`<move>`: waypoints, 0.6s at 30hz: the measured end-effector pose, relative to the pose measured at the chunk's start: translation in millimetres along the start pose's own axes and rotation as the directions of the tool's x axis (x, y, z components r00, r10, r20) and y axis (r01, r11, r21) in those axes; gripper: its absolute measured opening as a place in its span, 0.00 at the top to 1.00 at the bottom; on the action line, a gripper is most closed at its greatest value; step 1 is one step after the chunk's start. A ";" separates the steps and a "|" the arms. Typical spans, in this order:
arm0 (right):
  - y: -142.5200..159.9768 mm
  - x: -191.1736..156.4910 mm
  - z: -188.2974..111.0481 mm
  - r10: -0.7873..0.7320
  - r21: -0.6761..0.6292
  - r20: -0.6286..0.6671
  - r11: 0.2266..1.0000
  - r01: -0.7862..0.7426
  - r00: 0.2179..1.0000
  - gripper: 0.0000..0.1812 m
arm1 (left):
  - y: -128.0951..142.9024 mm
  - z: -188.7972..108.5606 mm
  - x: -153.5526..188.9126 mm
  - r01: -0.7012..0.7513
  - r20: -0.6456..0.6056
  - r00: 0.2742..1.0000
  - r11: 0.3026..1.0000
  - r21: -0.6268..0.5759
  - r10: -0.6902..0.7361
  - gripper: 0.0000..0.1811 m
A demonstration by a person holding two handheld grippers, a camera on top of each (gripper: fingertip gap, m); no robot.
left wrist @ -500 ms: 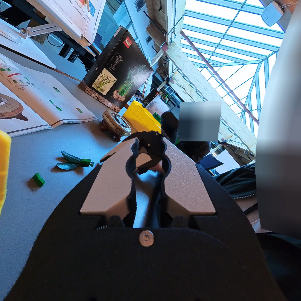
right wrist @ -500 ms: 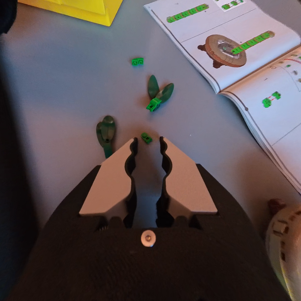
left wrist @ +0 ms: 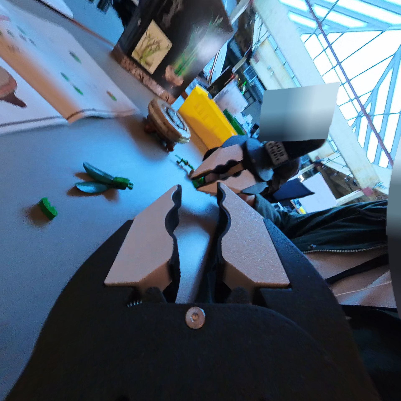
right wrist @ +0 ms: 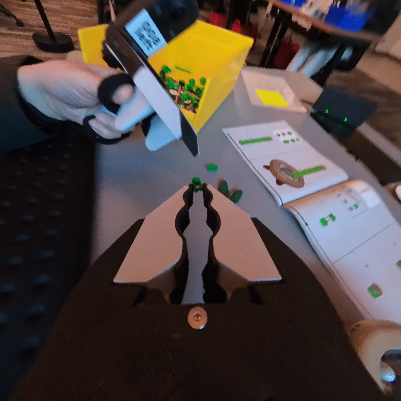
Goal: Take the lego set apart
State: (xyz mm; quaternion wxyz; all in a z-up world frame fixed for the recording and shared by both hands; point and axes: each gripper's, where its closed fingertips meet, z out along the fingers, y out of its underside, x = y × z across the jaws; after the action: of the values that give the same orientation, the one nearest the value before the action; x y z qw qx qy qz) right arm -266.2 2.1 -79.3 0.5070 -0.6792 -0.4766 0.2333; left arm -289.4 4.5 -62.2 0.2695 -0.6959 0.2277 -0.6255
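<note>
The right tongs are clamped on a small green lego piece at their very tips, lifted above the grey tabletop. The left tongs stand apart with nothing between them — the right tongs' tips and their green piece sit just ahead of them. Beyond the right tongs lies another small green brick, and just to their right a pair of dark green leaves. Farther ahead stands a yellow bin holding many green pieces; to the right an open instruction booklet lies flat. The round tan lego base stands ahead-left of the left tongs.
</note>
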 end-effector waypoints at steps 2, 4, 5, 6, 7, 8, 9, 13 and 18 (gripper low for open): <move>-8.2 -5.2 -1.6 -0.053 0.032 -0.007 0.998 0.053 0.999 0.96 | 9.5 6.6 -4.9 -0.003 0.029 1.000 0.998 -0.057 0.005 0.80; -12.8 -13.7 -1.6 -0.091 0.053 0.017 0.995 0.090 0.996 0.96 | 15.9 10.7 -5.6 -0.014 0.037 0.999 0.995 -0.098 0.018 0.80; -13.6 -16.6 -1.1 -0.102 0.056 0.023 0.993 0.101 0.994 0.96 | 17.4 12.1 -4.4 -0.020 0.033 0.999 0.994 -0.108 0.024 0.81; -14.5 -19.4 -0.6 -0.115 0.060 0.027 0.992 0.113 0.993 0.96 | 18.2 13.0 -3.1 -0.026 0.028 0.999 0.993 -0.112 0.029 0.82; -14.9 -22.4 -0.2 -0.130 0.061 0.034 0.990 0.127 0.991 0.96 | 19.4 13.5 -1.4 -0.030 0.018 0.999 0.992 -0.119 0.032 0.86; -15.0 -23.1 0.2 -0.147 0.058 0.026 0.988 0.146 0.989 0.96 | 21.3 13.7 1.4 -0.034 0.000 0.999 0.991 -0.129 0.035 0.93; -15.2 -24.3 0.6 -0.166 0.058 0.021 0.985 0.165 0.986 0.96 | 22.8 14.1 4.4 -0.037 -0.018 0.999 0.990 -0.137 0.035 0.97; -12.7 -28.0 3.1 -0.198 0.043 0.018 0.979 0.197 0.980 0.96 | 27.4 13.3 2.4 -0.066 0.007 0.998 0.983 -0.172 0.068 0.98; -19.3 -31.3 -0.1 -0.214 0.076 0.018 0.974 0.212 0.977 0.96 | 21.3 9.4 8.8 -0.073 -0.027 0.997 0.987 -0.140 0.070 1.00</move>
State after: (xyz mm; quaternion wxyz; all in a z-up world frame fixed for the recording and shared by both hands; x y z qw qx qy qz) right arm -287.7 -25.0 -66.9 0.5474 -0.6020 -0.5445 0.2036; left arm -278.6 -16.4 -70.3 0.2395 -0.6977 0.2992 -0.6053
